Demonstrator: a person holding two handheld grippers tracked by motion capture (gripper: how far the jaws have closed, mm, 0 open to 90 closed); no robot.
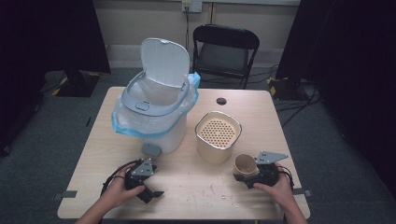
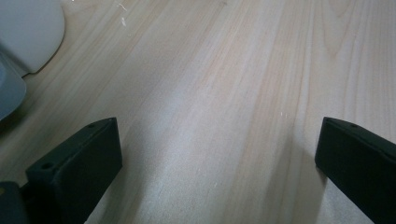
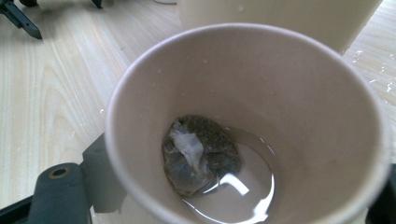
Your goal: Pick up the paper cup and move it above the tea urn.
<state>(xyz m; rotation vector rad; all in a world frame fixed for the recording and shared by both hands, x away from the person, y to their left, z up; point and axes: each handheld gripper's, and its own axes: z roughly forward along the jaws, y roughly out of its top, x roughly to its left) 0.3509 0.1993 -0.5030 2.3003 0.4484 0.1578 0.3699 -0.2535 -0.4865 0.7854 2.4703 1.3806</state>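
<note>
between the black jaws of the right gripper (image 1: 256,176) sits the gripped, tilted tan paper cup (image 3: 247,126) with a wet teabag (image 3: 201,154), just beside the beige strainer-topped container (image 1: 217,136); left gripper (image 1: 152,190) gapes empty.

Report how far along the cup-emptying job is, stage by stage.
Done: the bin's lid stands open and the strainer container waits beside it. In hand: the right gripper holds the paper cup tilted, jaws on either side of it, with a wet tea bag and a little liquid inside. Left: nothing looks emptied yet. The left gripper rests open above the table.
</note>
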